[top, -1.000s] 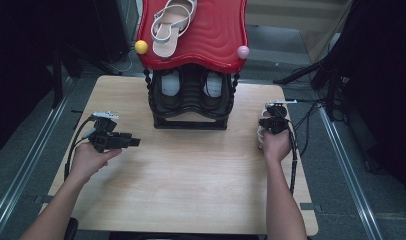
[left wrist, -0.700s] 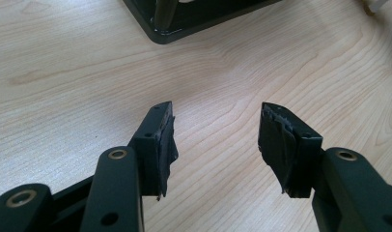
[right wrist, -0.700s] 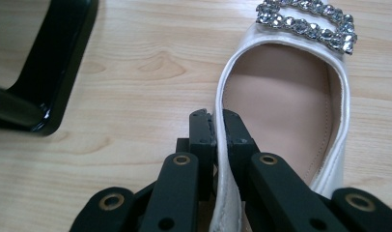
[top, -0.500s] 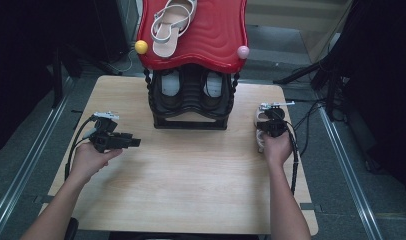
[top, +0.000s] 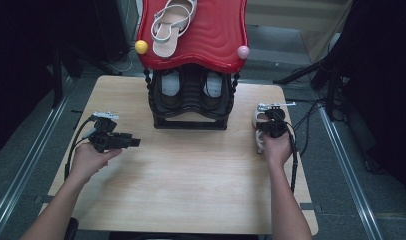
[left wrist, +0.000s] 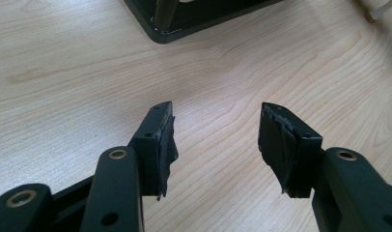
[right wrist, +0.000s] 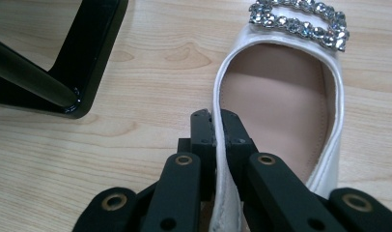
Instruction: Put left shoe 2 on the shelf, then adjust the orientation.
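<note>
Your right gripper (right wrist: 216, 125) was clamped on the side wall of a white flat shoe (right wrist: 281, 96), one jaw inside the shoe and one outside. The shoe lay on the counter (top: 191, 175) near its right edge, just right of the black shoe rack (top: 190, 102), with its rhinestone buckle (right wrist: 300, 24) pointing toward the far edge. From the high view your right hand (top: 277, 147) and the gripper body covered most of the shoe, so only a pale sliver showed beside them.

Your left gripper (left wrist: 216, 137) had its jaws spread wide with nothing between them, held over bare wood near the left edge, aimed toward the rack's base. Torn black tape showed on both pads (left wrist: 167, 145).

The whole near half of the counter lay open between your forearms, from the left edge to the right. The rack stood at the middle of the far edge, and its red wavy top shelf (top: 211, 35) overhung the far edge, carrying a pale strappy sandal (top: 171, 25). Two shoes in the lower tier were half hidden under that shelf and hard to make out. A yellow knob (top: 141, 47) and a pink knob (top: 243, 51) marked the shelf's near corners.
</note>
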A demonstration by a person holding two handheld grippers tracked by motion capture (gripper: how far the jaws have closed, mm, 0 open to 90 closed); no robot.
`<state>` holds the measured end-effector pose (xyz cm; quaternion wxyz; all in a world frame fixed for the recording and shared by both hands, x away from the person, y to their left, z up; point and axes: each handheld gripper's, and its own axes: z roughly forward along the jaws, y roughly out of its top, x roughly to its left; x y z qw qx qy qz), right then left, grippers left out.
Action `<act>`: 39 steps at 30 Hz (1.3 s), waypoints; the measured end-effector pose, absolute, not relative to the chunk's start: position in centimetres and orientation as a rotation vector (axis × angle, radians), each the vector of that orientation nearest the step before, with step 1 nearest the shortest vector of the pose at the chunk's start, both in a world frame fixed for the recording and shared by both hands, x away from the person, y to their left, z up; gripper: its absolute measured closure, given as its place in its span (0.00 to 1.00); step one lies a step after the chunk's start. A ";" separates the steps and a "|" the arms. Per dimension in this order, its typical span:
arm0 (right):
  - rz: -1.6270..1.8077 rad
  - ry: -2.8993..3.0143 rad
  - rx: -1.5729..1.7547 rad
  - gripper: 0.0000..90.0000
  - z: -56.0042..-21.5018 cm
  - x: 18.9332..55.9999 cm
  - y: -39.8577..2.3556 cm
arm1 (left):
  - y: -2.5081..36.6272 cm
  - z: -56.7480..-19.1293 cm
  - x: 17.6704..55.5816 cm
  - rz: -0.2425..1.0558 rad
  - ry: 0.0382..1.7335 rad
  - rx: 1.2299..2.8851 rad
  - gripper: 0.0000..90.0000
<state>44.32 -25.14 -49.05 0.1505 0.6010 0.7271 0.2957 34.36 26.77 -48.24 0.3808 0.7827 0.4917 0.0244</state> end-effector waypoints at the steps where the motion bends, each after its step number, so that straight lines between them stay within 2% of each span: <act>1: 0.851 2.088 1.726 0.98 -49.0 44.3 -25.3 | 26.8 -48.2 34.4 0.062 1.256 1.998 0.53; 18: 1.030 2.094 1.767 0.98 -47.0 44.4 -25.8 | 26.9 -48.3 34.4 0.050 1.261 1.985 0.53; 39: 1.218 2.073 1.722 0.98 -41.9 44.7 -25.4 | 26.9 -48.3 34.4 0.045 1.255 1.985 0.53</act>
